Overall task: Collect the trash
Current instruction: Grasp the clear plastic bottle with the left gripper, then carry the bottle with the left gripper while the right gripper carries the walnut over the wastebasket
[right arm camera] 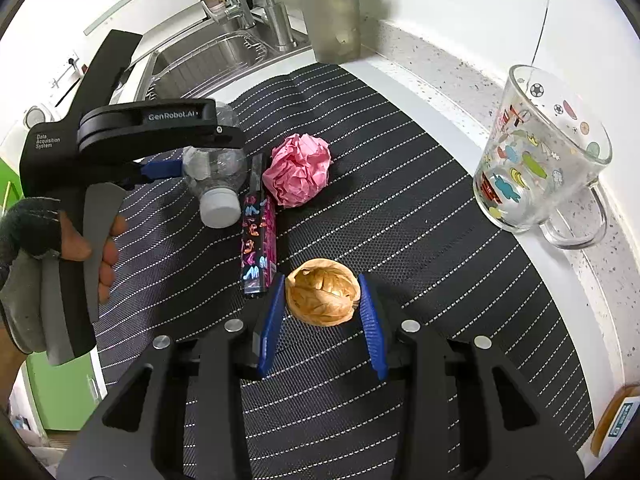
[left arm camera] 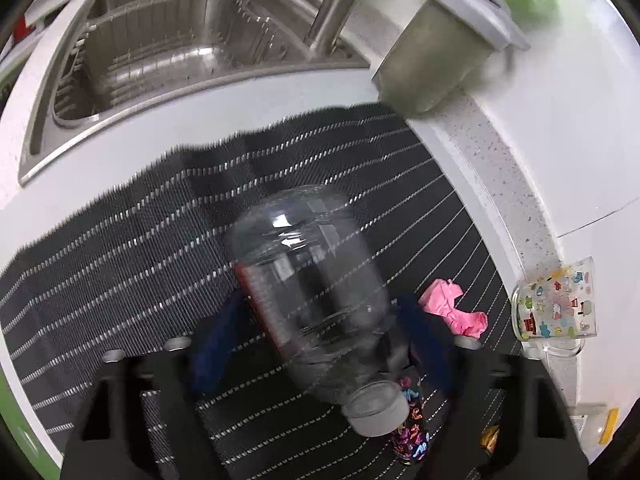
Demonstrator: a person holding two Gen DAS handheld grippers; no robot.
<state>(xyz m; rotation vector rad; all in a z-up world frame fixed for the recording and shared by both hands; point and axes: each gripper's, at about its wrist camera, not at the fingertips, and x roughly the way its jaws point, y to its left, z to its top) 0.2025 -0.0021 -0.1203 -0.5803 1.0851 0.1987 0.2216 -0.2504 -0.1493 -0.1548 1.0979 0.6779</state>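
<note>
My left gripper [left arm camera: 320,312] is shut on a clear plastic bottle [left arm camera: 308,280] with a grey cap, held tilted above the striped mat; the bottle also shows in the right wrist view [right arm camera: 214,168]. My right gripper [right arm camera: 322,300] has its blue fingers [right arm camera: 370,320] on both sides of a crumpled gold wrapper [right arm camera: 322,298] on the mat, touching or nearly touching it. A pink crumpled paper ball [right arm camera: 298,174] [left arm camera: 452,306] and a dark patterned wrapper stick [right arm camera: 256,240] [left arm camera: 412,428] lie on the mat.
A black mat with white stripes [right arm camera: 400,208] covers the counter. A printed glass mug [right arm camera: 536,160] [left arm camera: 556,308] stands at the right by the wall. A grey lidded bin [left arm camera: 444,48] [right arm camera: 330,16] stands beside the steel sink [left arm camera: 168,56].
</note>
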